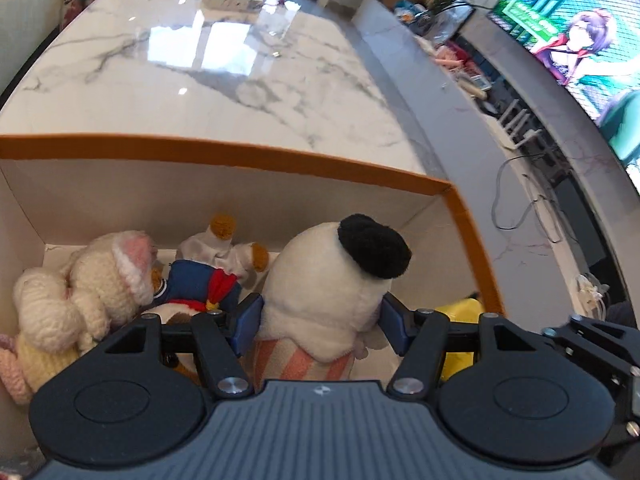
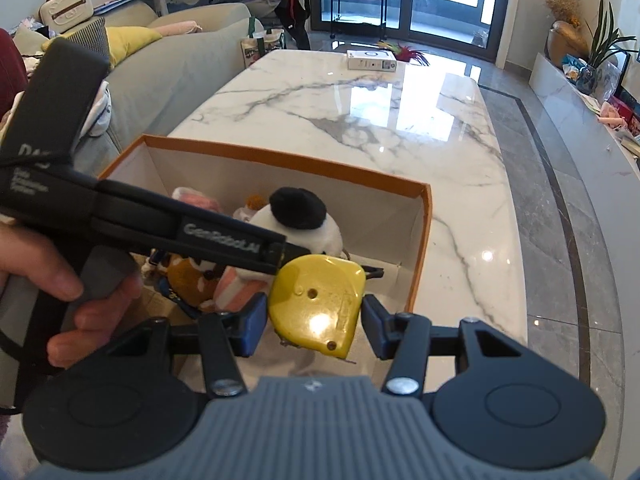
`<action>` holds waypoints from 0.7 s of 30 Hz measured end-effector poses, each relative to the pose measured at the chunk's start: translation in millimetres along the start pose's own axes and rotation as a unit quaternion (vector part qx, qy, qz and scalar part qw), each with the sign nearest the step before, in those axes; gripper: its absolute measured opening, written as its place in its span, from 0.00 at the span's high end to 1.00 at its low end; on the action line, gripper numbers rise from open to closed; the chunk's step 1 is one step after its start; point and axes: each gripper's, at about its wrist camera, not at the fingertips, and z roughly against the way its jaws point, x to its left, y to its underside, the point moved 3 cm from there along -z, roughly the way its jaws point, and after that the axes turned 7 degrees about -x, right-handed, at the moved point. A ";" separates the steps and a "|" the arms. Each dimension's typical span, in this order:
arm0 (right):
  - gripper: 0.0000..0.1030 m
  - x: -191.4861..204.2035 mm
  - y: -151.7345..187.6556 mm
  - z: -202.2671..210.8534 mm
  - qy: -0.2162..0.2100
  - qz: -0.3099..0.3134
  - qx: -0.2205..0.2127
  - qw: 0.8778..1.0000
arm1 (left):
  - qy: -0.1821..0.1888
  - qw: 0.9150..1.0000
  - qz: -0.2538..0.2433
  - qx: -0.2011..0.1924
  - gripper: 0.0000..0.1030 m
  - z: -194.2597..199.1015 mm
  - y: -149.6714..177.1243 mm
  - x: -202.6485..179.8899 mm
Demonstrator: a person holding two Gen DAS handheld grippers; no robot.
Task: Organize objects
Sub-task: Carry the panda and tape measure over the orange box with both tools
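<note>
- The left gripper (image 1: 320, 322) pinched a white plush toy (image 1: 328, 280) between its blue pads (image 1: 248, 320), one pad pressed to each side of the toy's body.
- That plush toy had a black pompom on top and a pink-striped lower part, and it sat low inside the box (image 1: 240, 152), near the right inner wall.
- The right gripper (image 2: 314, 322) clamped a yellow tape measure (image 2: 316, 304) between its pads, the left pad touching the case; contact at the right pad looked likely, though the angle made it hard to confirm.
- The tape measure hung over the near right corner of the box, just beside the white plush toy.
- In the right wrist view, a hand (image 2: 60, 276) wrapped around the handle of the left gripper, whose black body crossed the frame diagonally above the box.
- To the left of the white plush toy lay a small doll in blue with a red scarf (image 1: 200, 284), and further left a cream knitted toy (image 1: 88, 292) with a pink ear, all inside the box.
- The box had an orange rim and white inner walls and stood on a marble table (image 1: 240, 60).
- A small white carton (image 2: 370, 60) rested at the far end of the table, well apart from the box.
- A sofa (image 2: 160, 60) stood beside the table on the left, and a television (image 1: 580, 48) showed at the right in the left wrist view.
</note>
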 end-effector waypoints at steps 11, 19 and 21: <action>0.48 -1.6 4.0 -2.1 0.002 -0.008 0.007 1.000 | -0.007 1.000 -0.007 0.000 0.24 2.2 -0.9 -1.6; 0.48 16.2 4.3 6.5 -0.053 -0.020 0.023 0.998 | 0.021 0.997 -0.003 -0.079 0.25 82.6 -0.4 4.3; 0.48 22.8 5.3 0.0 -0.078 -0.038 0.041 0.995 | 0.022 0.995 0.004 -0.097 0.25 104.5 1.4 11.1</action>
